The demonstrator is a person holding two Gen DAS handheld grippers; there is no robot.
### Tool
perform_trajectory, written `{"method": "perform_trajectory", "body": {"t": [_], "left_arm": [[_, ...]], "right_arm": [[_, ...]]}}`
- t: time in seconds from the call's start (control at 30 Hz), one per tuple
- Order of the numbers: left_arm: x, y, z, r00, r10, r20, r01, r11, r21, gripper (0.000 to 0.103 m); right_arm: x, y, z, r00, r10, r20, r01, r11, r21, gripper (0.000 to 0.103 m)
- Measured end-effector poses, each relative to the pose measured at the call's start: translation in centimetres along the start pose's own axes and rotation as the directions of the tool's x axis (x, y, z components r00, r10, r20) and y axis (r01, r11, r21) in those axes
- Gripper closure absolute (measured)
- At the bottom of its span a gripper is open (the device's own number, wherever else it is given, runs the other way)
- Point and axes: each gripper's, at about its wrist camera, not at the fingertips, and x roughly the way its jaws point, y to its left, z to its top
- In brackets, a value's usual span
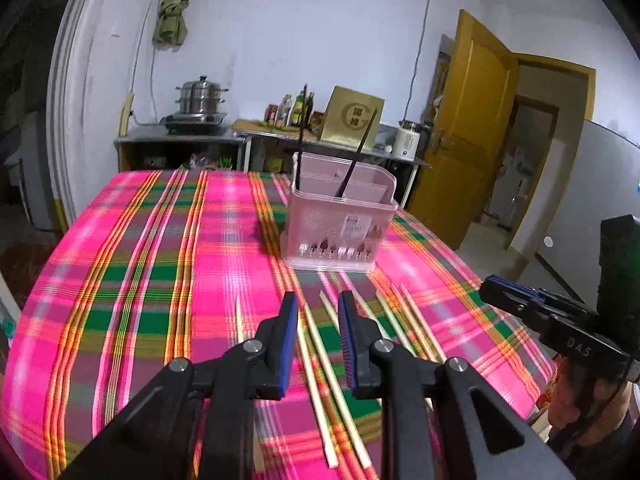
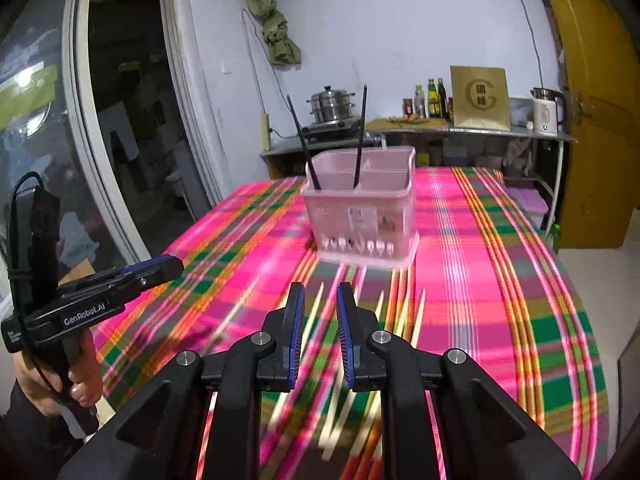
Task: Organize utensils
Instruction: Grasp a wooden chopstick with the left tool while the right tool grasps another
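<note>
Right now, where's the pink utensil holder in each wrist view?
Left wrist: pink utensil holder sits right of centre, mid-height, on the plaid tablecloth, two black chopsticks standing in it.
Right wrist: the holder sits near centre, mid-height, black chopsticks leaning apart.
Shared landmark: gold box on the back counter, above and to the right of the holder in the right view, just above it in the left.
</note>
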Motion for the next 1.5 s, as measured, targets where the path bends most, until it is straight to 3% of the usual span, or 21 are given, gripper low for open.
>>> {"method": "perform_trajectory", "body": {"t": [0.4, 0.73, 0.97, 1.5], "left_arm": [[0.8, 0.4, -4.4, 0.996, 0.028, -0.09, -0.029, 1.0, -0.012, 0.074], [2.9, 0.2, -3.8, 0.99, 0.013, -0.139, -0.016, 1.0, -0.017, 0.074], [5.8, -0.1, -2.5, 0.981, 0.049, -0.187, -0.048, 0.999, 0.011, 0.075], [13.2, 0.8, -1.0, 0.939, 0.109, -0.327, -0.096, 0.994, 0.058, 0.075]], "right_arm": [[0.5, 0.6, -3.8, 0.998, -0.012, -0.063, 0.011, 1.0, -0.013, 0.086], [2.3, -0.3, -3.7, 0.994, -0.049, -0.102, 0.049, 0.999, -0.002, 0.086], [4.5, -1.5, -3.0, 0.986, -0.082, -0.148, 0.082, 0.997, -0.007, 0.086], [10.8, -3.8, -1.3, 0.955, -0.127, -0.266, 0.126, 0.992, -0.018, 0.086]]}}
